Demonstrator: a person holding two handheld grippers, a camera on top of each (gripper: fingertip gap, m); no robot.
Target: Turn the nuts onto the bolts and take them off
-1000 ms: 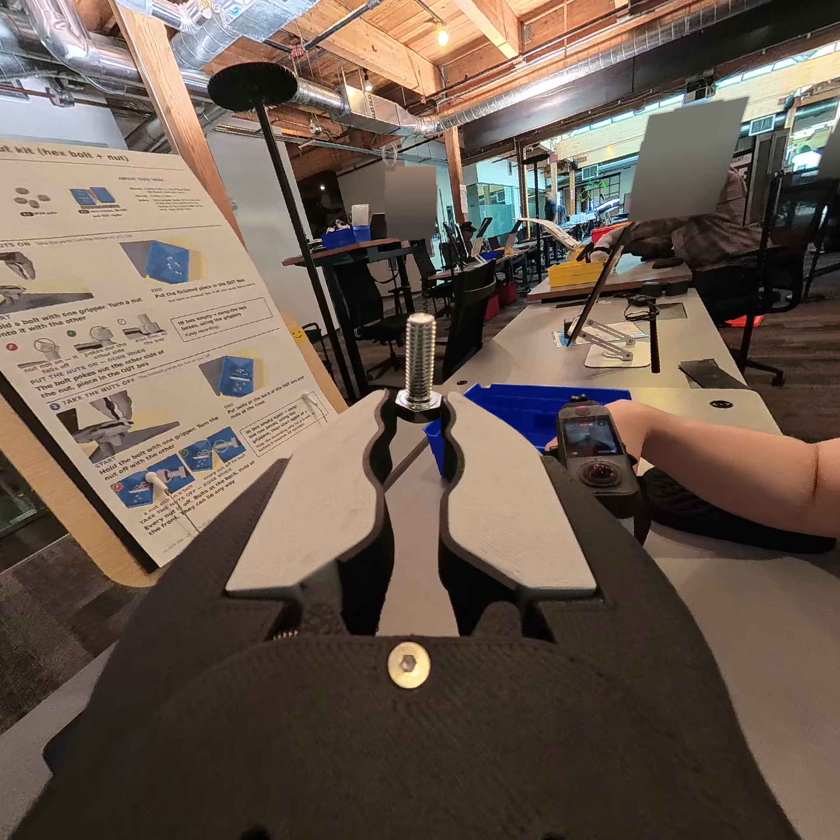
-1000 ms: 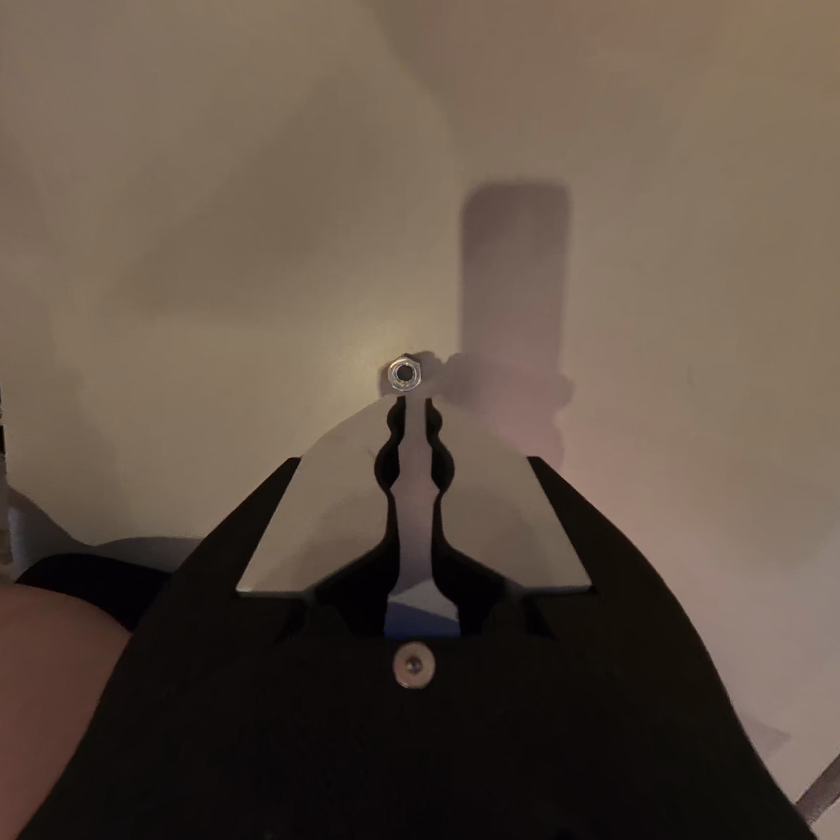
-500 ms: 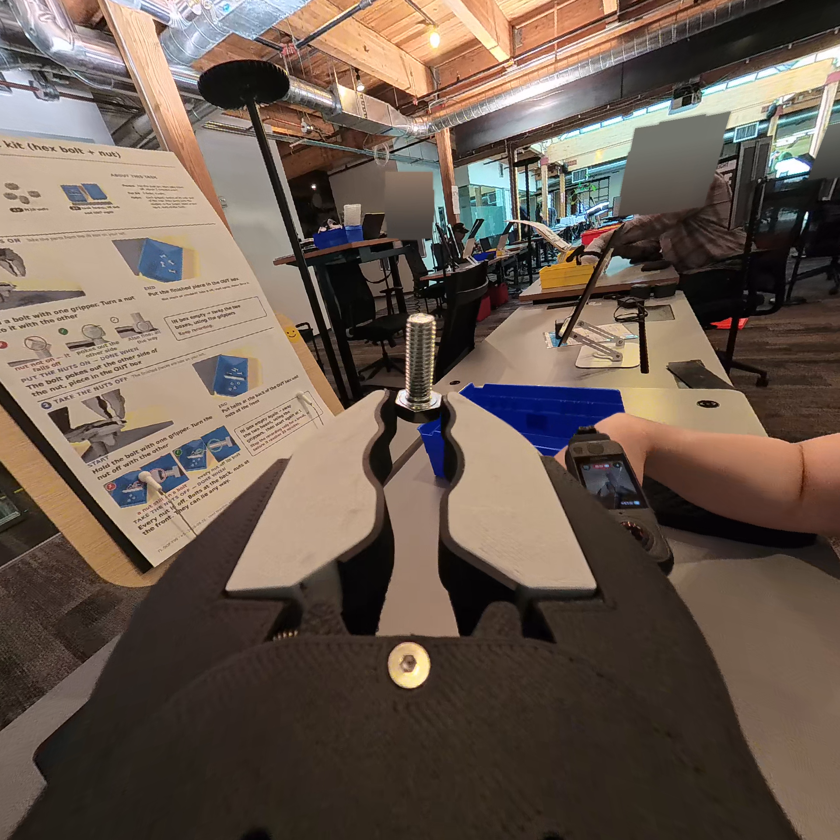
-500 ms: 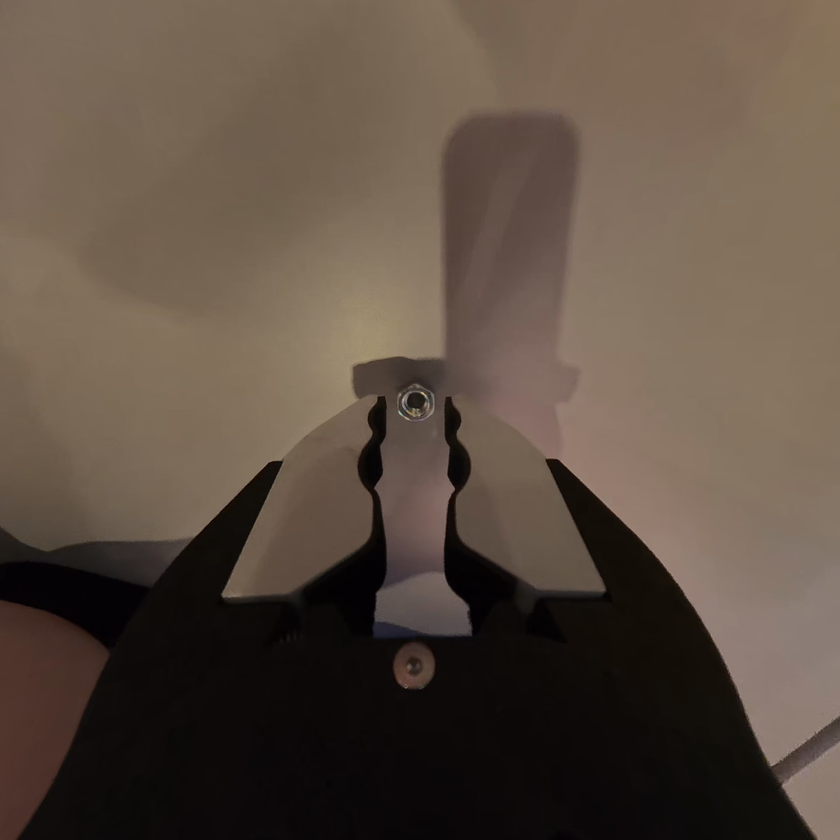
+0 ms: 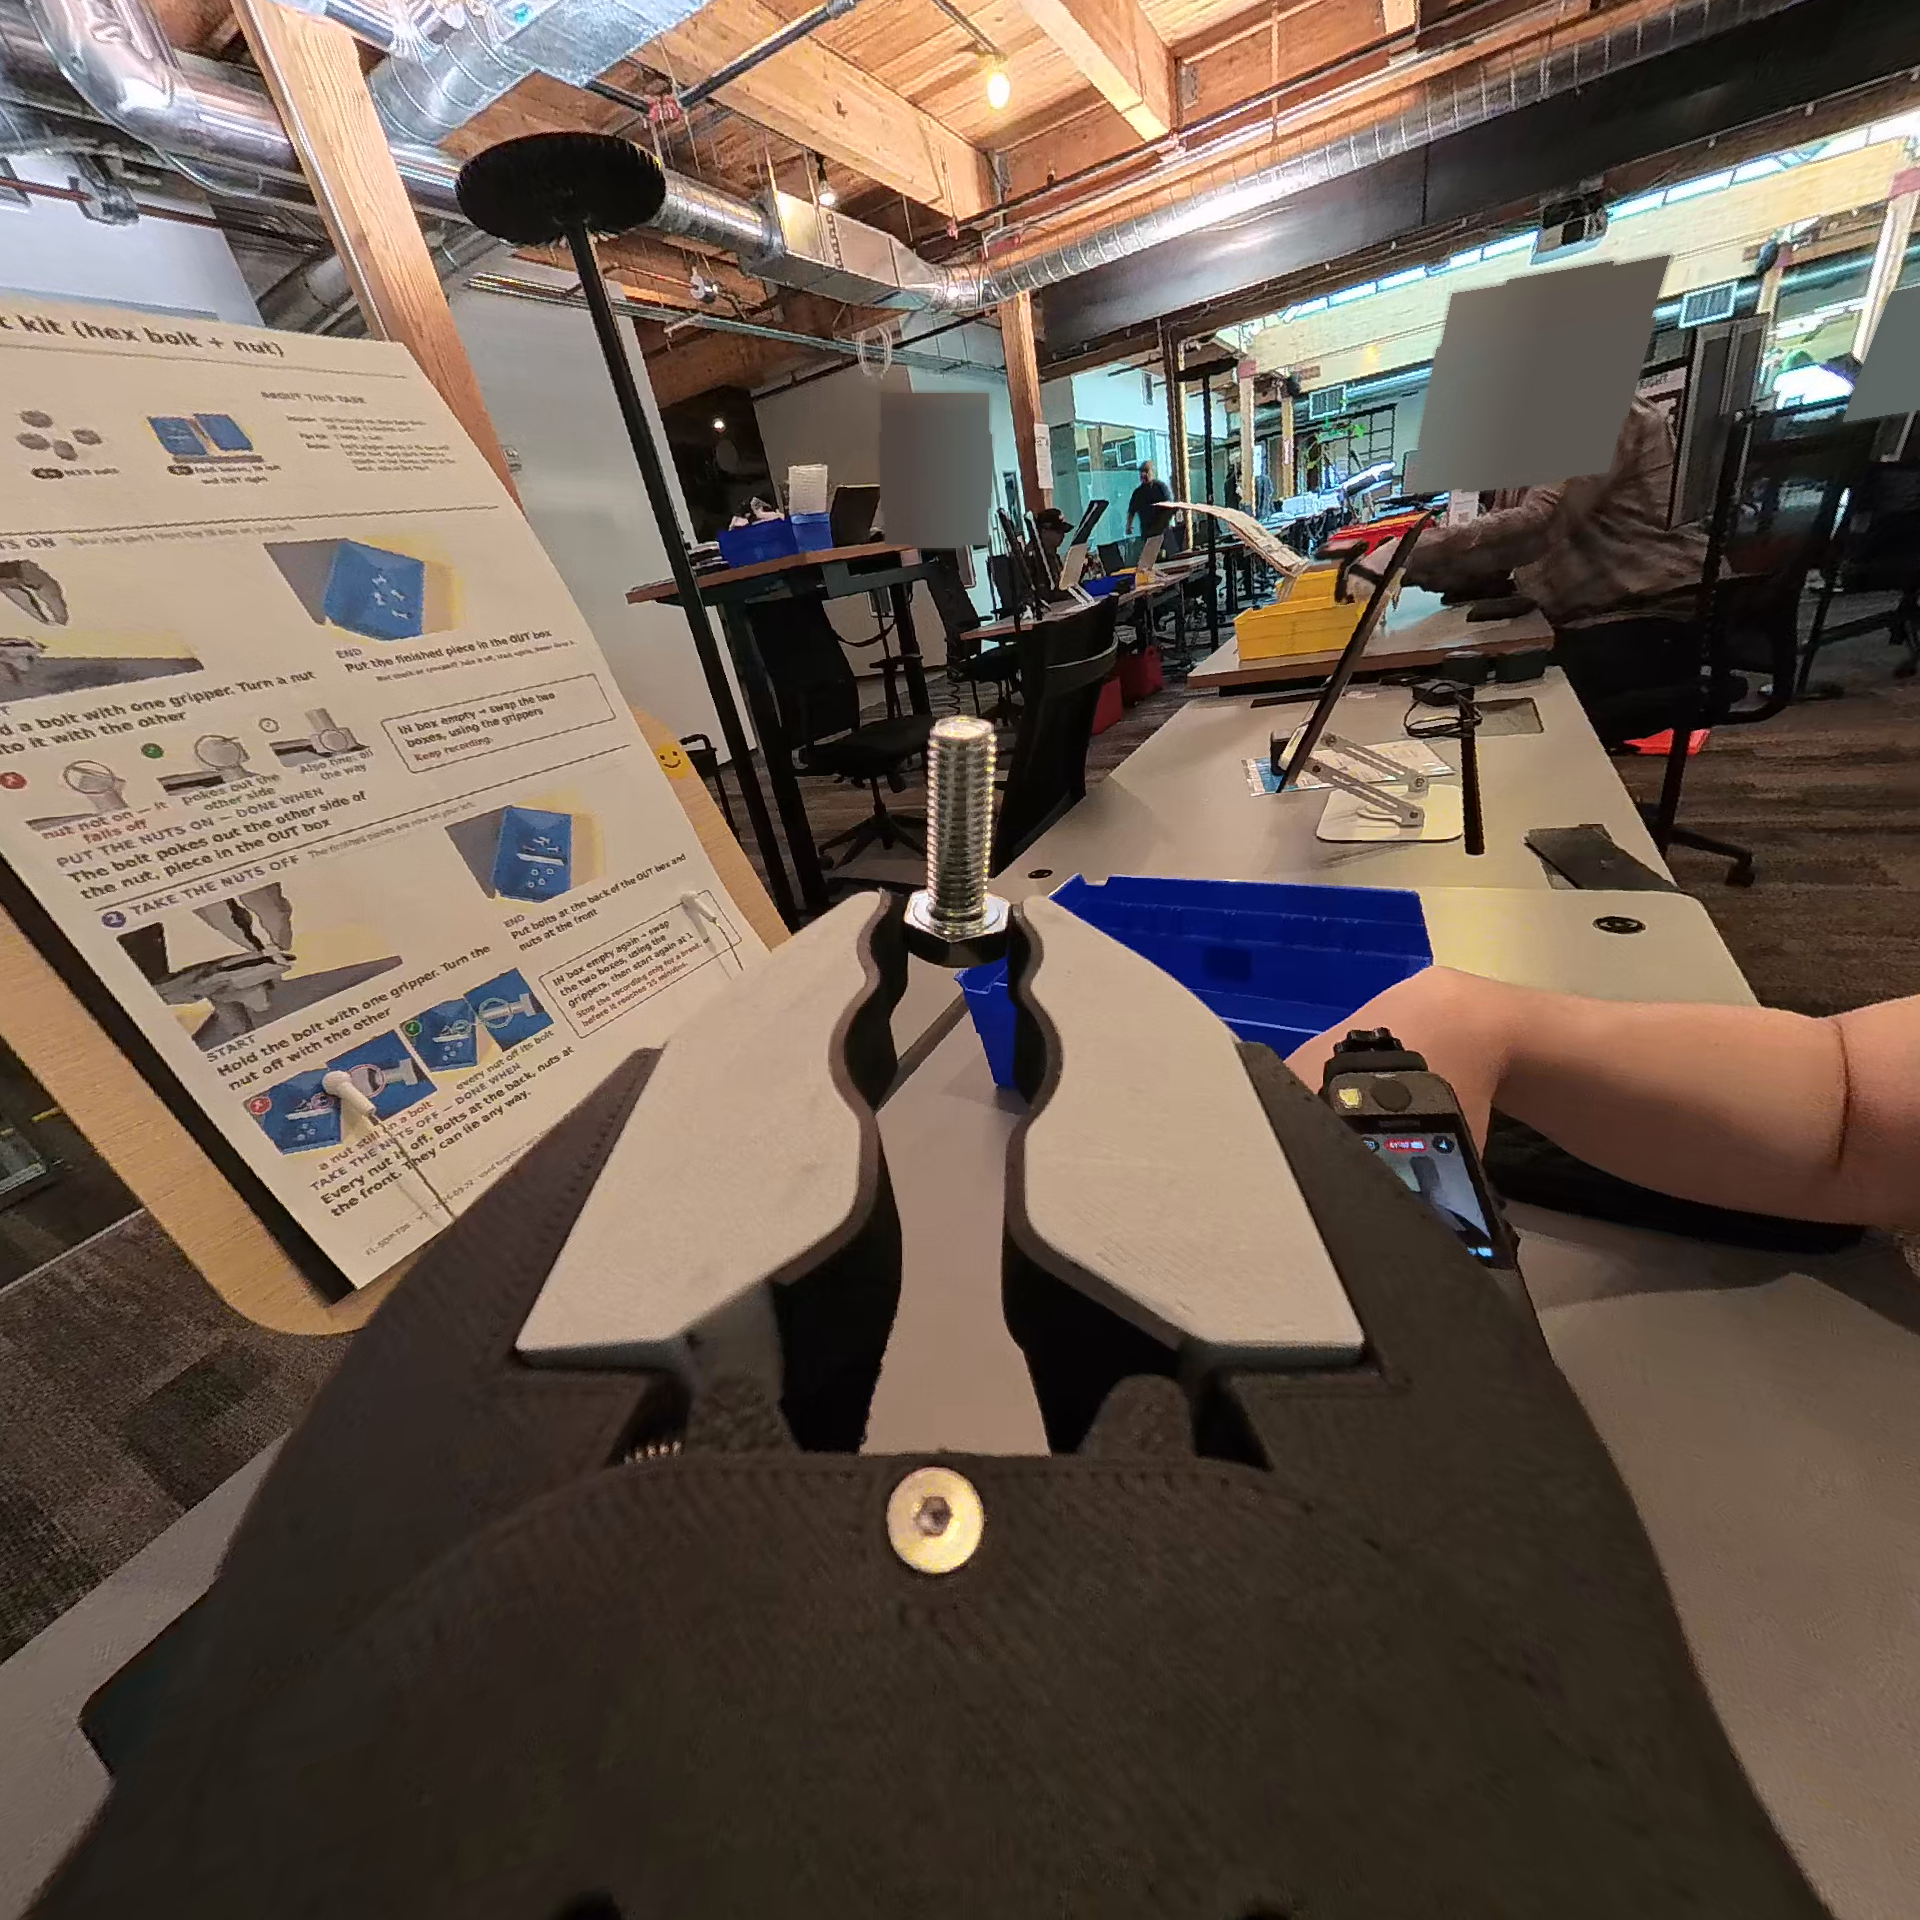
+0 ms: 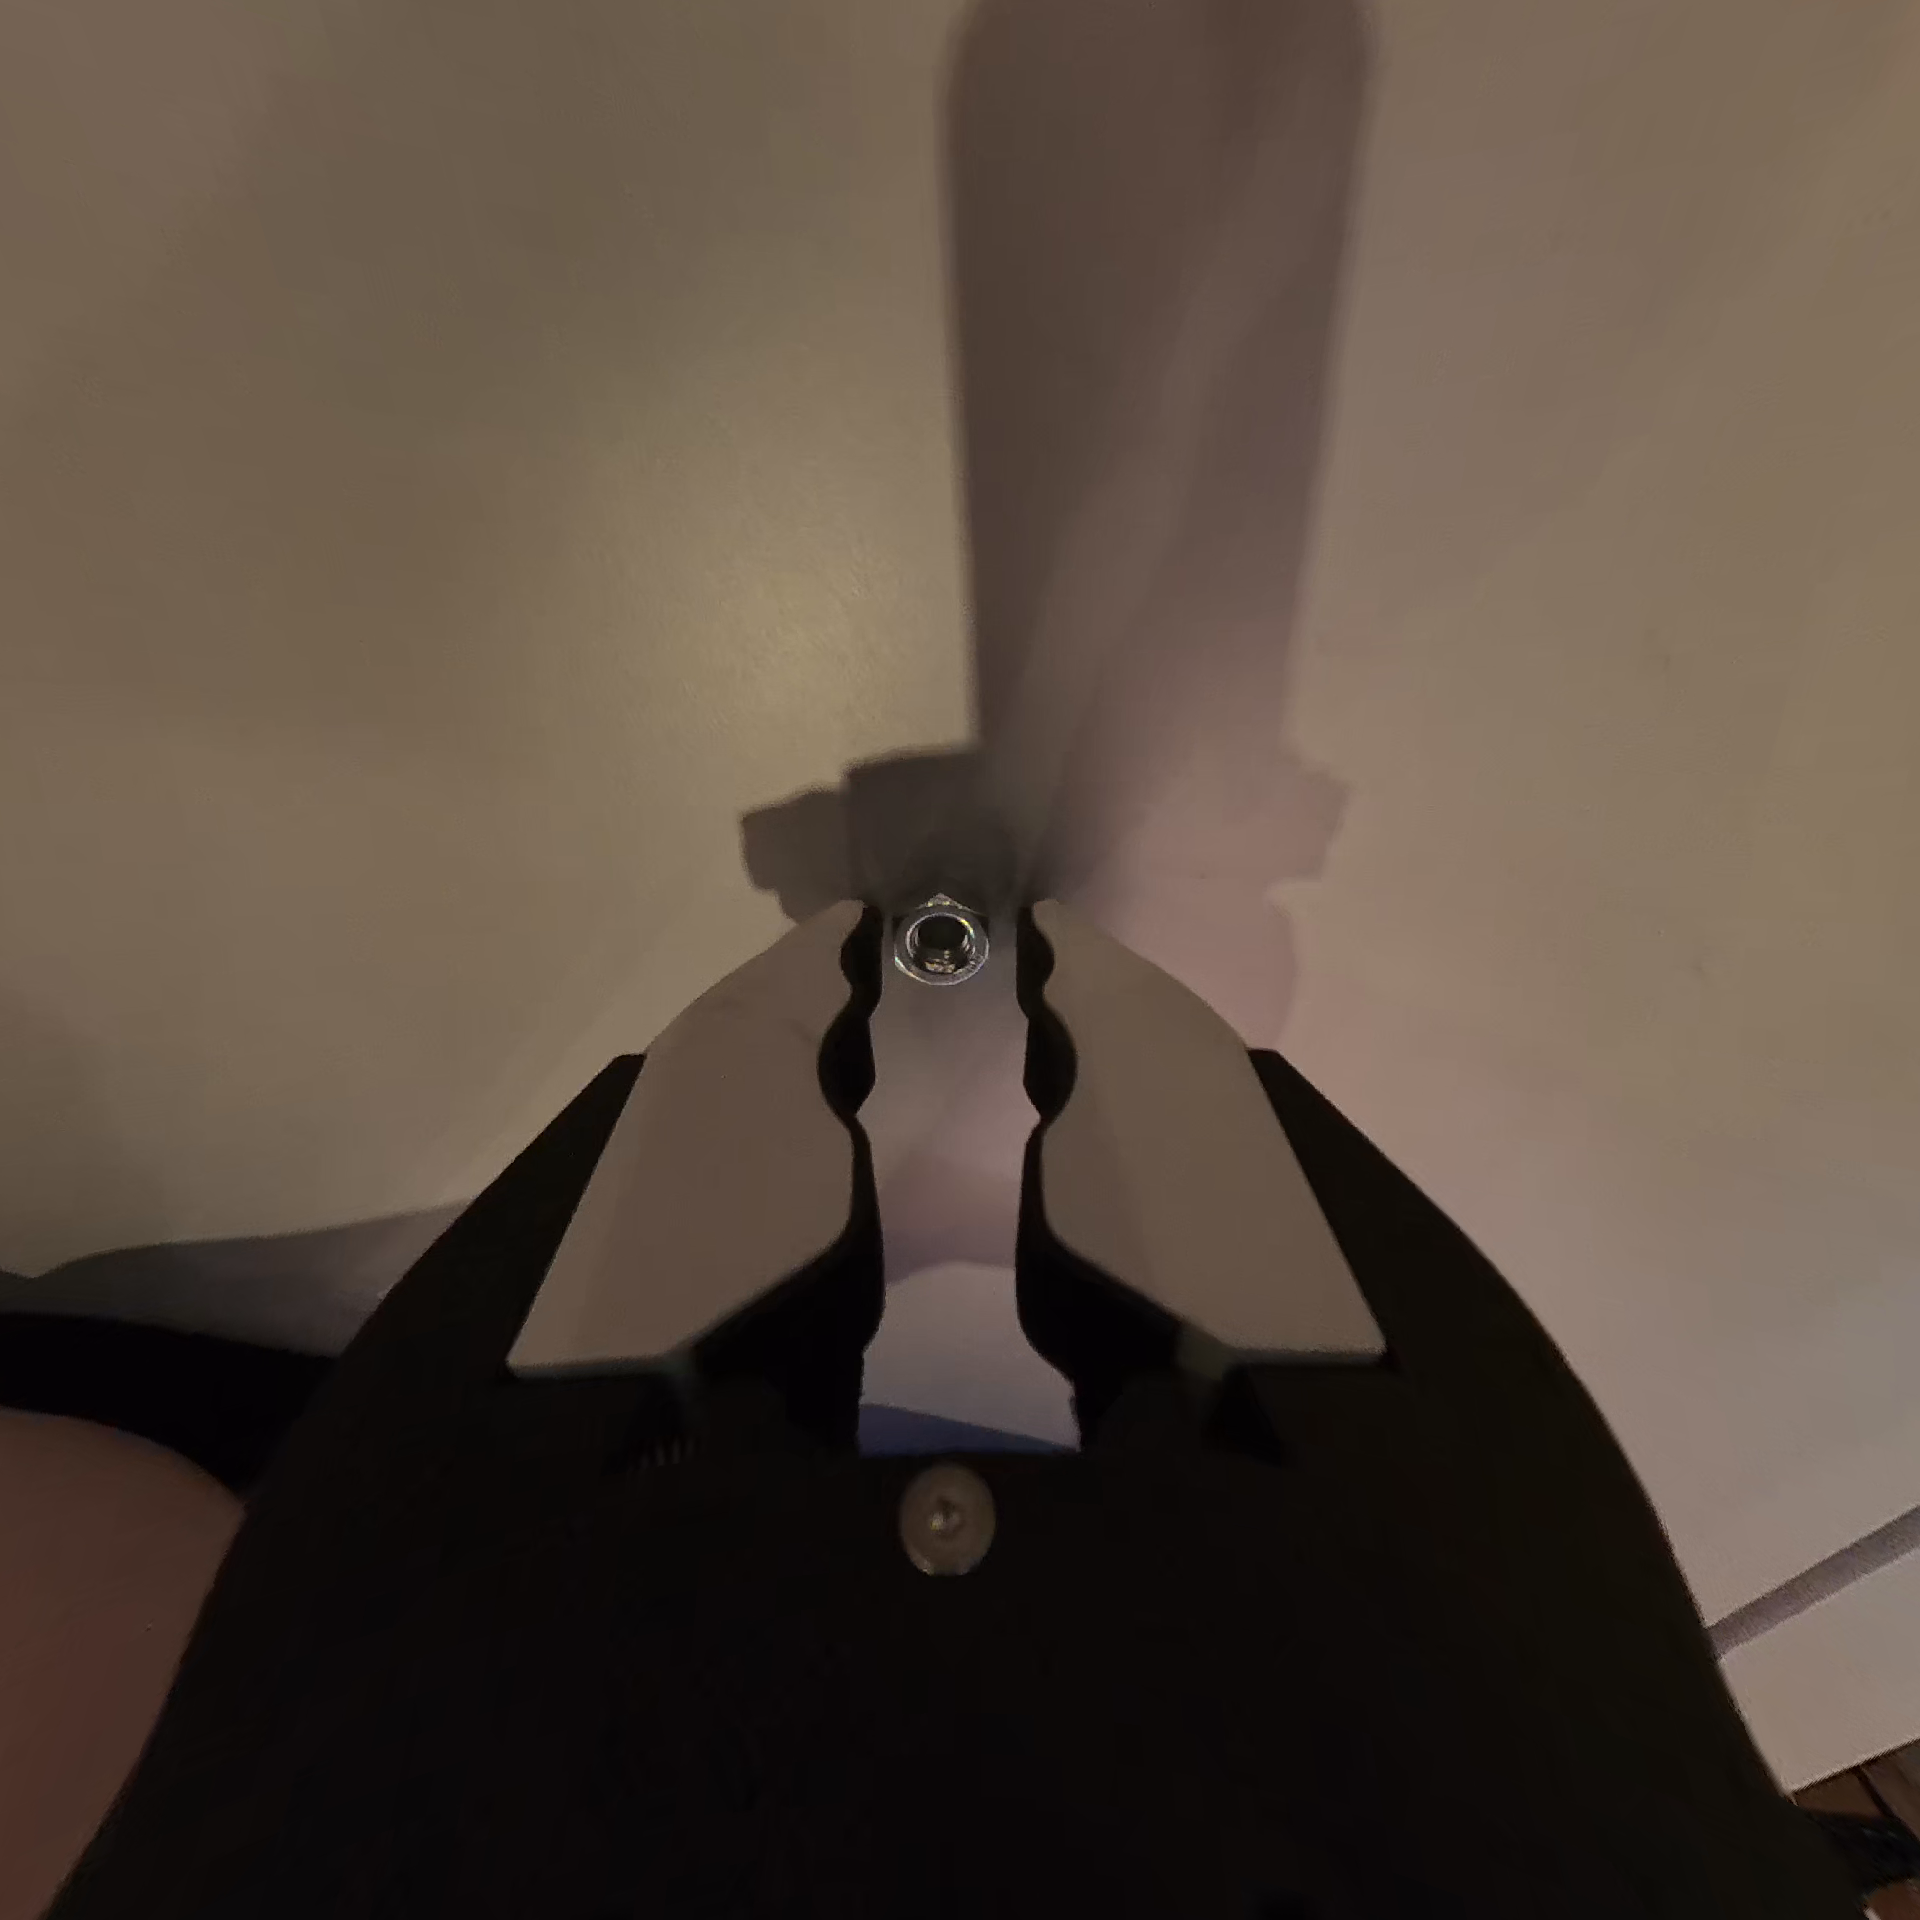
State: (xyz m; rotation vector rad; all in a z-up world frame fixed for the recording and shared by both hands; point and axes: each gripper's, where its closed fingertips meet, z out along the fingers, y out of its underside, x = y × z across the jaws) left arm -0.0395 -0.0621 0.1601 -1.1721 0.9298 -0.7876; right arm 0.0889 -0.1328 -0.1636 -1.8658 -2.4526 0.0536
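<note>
The left wrist view is bright and sharp, lit by ceiling bulbs (image 5: 997, 85) above and daylight from the windows (image 5: 1455, 272) far to the right of the bolt (image 5: 960, 821). The bolt's threads glint with small highlights. Straight lines bow toward the edges around the bolt: the wooden post (image 5: 364, 208) to its left leans and the instruction board (image 5: 312, 748) curves. Grey mosaic patches sit behind the bolt. The right wrist view is dim and warm-toned, with a faint glow on the table (image 6: 416, 520) left of the nut (image 6: 940, 945). Soft, doubled shadows stretch upward from the nut, their edges blurred. The nut catches a slight glint.
</note>
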